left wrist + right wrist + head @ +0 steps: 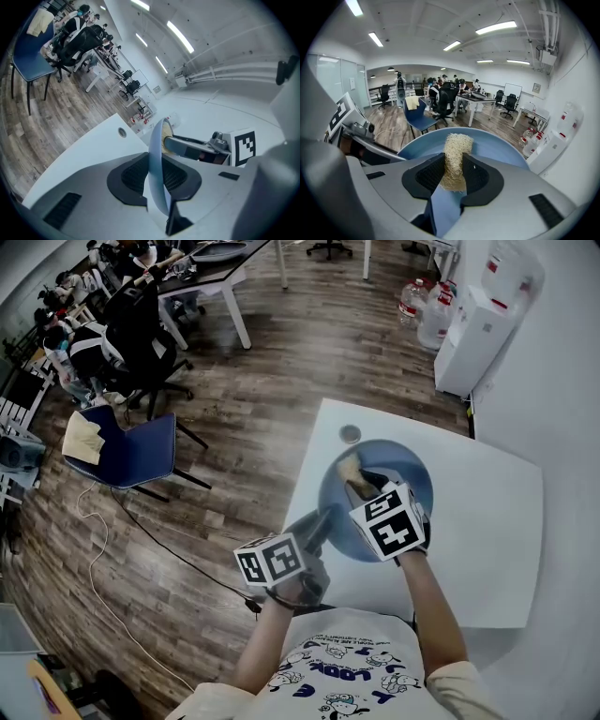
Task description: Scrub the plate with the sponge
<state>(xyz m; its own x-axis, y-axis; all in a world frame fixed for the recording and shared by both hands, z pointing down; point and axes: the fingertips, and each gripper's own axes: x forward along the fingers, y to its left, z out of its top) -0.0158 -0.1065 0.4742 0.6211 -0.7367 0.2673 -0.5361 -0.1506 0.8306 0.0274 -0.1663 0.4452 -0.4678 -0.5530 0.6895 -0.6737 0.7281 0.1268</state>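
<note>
The white table [487, 521] carries the blue plate [412, 470] near its 9 o'clock edge. Scrubbing looks under way. The left gripper [322, 524] is clamped on the plate's rim at 8 o'clock, steadying it, and the right gripper [452, 176] pinches the straw-coloured sponge [454, 154] over the plate's 11 o'clock part. The next move likely calls for firm strokes across the dish while the rim grip holds. The right gripper's marker cube hides the plate's middle from above, so sponge contact is unclear.
</note>
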